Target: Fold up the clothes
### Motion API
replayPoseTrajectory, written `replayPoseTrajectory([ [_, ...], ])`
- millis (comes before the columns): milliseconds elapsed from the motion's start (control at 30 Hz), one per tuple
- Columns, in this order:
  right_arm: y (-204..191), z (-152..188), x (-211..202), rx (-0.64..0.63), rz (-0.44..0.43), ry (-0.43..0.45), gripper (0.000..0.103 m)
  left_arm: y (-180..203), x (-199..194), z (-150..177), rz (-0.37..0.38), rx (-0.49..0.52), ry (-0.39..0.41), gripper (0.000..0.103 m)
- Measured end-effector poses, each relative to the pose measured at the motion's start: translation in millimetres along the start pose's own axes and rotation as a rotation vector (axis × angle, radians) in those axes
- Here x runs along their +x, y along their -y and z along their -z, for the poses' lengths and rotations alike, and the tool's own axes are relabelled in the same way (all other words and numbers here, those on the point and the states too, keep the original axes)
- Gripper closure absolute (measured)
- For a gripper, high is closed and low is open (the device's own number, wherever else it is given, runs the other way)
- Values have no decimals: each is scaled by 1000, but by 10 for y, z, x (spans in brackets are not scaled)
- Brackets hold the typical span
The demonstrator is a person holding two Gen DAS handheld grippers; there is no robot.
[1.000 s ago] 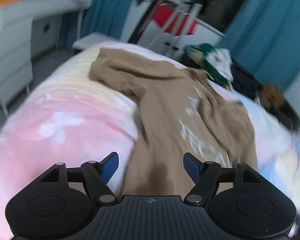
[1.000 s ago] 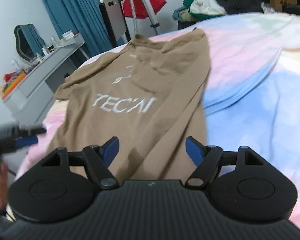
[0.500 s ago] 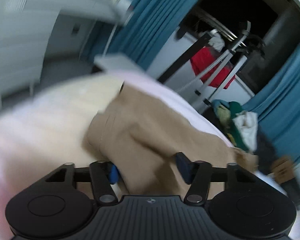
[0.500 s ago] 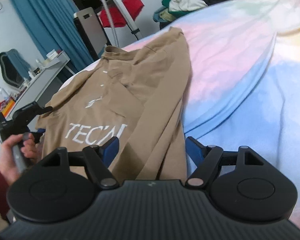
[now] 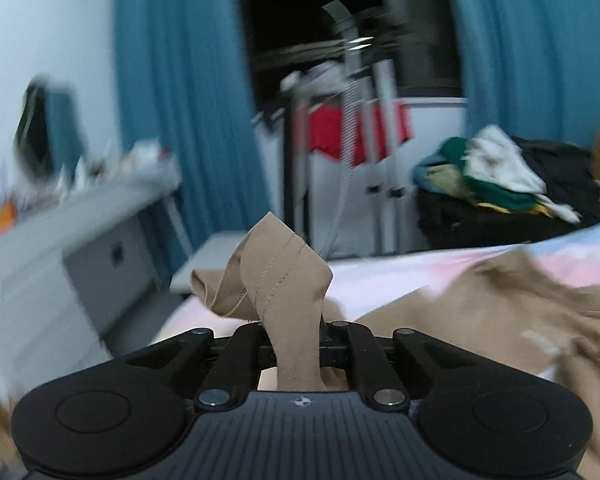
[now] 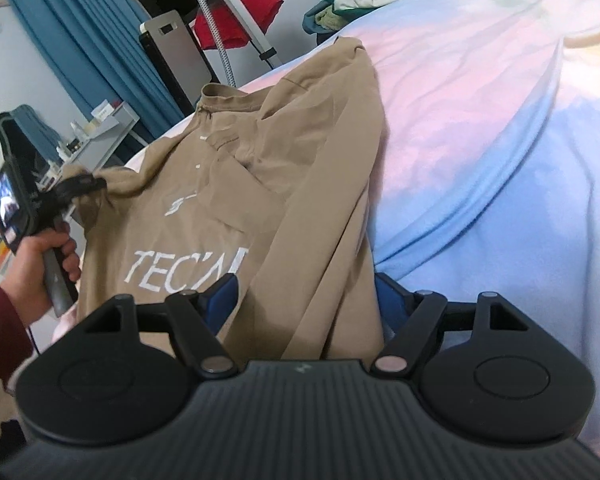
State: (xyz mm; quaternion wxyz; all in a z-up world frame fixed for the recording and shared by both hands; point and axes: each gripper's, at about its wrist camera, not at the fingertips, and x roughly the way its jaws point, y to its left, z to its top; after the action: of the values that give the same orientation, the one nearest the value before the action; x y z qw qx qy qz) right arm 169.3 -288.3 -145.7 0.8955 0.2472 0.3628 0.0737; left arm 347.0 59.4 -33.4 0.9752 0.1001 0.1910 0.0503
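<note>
left wrist view: left gripper [image 5: 291, 354] is clenched on a hemmed edge of the tan t-shirt [image 5: 452, 320], most likely the sleeve end, judging by the double stitching. the pinched cloth stands up out of the jaws in a twisted loop, while the body of the shirt trails to the right over the bedspread [image 5: 380, 280]. the background is smeared, so the blue curtain [image 5: 188, 120] and a white dresser [image 5: 80, 240] at far left read only roughly.

right wrist view: right gripper [image 6: 305, 300] is released, its blue pads wide apart on either side of the shirt's near hem, with nothing gripped. the tan t-shirt lies on the pastel bedspread, left of the middle, print side up with white lettering near the gripper. its long axis runs from the near hem to the collar [image 6: 228, 100] at the far end, leaning slightly right. at near left the left hand [image 6: 46, 258] holds its gripper, lifting the left sleeve off the bed.

the step in hand looks like folding the left sleeve inward. to do it well, carry the sleeve across toward the right in a low arc, keep the fold line parallel to the long axis, and let the free gripper pin the near hem so the body does not drag or bunch.
</note>
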Motion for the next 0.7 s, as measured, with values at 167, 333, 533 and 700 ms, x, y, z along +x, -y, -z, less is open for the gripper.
replayPoseTrajectory([
  [167, 9, -1, -116, 5, 2, 18, 27, 907, -154, -356, 88, 165, 67, 98],
  [333, 74, -30, -205, -1, 49, 58, 27, 1905, -367, -408, 200, 275, 77, 98],
  [533, 205, -55, -244, 34, 53, 66, 27, 2856, -318, -52, 279, 346, -18, 97],
  [700, 334, -94, -249, 67, 57, 66, 27, 3067, -41, 285, 289, 386, -95, 86],
])
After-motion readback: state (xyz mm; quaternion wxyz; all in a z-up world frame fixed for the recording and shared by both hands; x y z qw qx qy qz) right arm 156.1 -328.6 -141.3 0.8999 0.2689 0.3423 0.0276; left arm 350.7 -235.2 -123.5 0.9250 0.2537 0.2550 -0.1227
